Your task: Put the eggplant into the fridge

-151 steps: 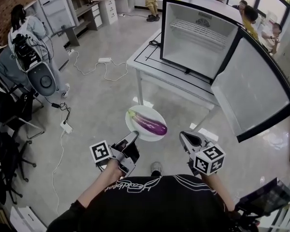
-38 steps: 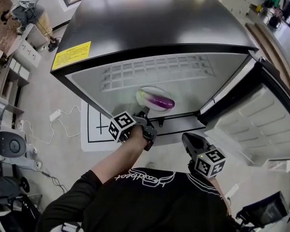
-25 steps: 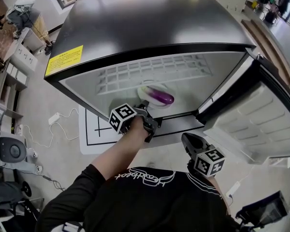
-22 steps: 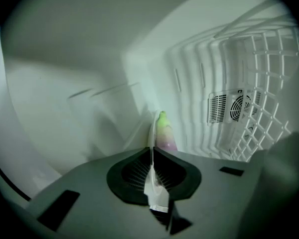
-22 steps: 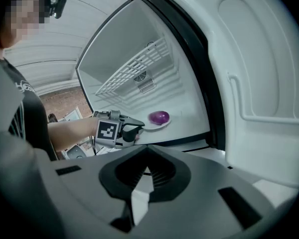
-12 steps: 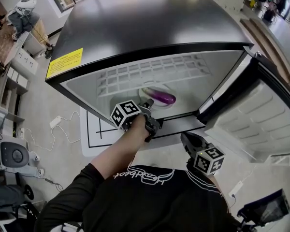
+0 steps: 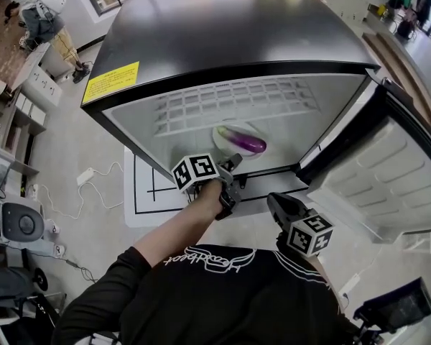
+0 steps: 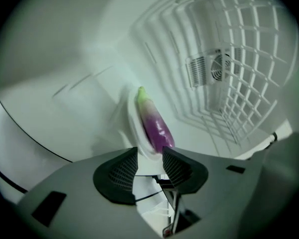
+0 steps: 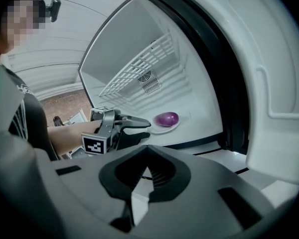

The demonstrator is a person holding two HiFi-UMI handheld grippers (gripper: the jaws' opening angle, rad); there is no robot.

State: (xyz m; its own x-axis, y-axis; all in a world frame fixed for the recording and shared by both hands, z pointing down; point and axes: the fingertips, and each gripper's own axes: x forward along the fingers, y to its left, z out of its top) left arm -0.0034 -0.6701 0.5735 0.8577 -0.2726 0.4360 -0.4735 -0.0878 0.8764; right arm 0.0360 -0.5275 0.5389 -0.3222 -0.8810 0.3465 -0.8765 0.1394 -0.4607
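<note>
Open fridge (image 7: 223, 42) fills the view, white inside; white plate (image 7: 220, 133) rests on its floor, eggplant (image 7: 250, 143) lying on it; left gripper (image 8: 149, 157) jaws opening, plate's near rim between them, eggplant just beyond; right gripper (image 9: 147, 151) closed, empty, outside the fridge.

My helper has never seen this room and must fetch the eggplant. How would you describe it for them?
Find the black-topped fridge with its door open. On its white floor, below the wire shelf, sits a white plate. The eggplant lies on it, the only purple thing inside, with a pale green tip.
</note>
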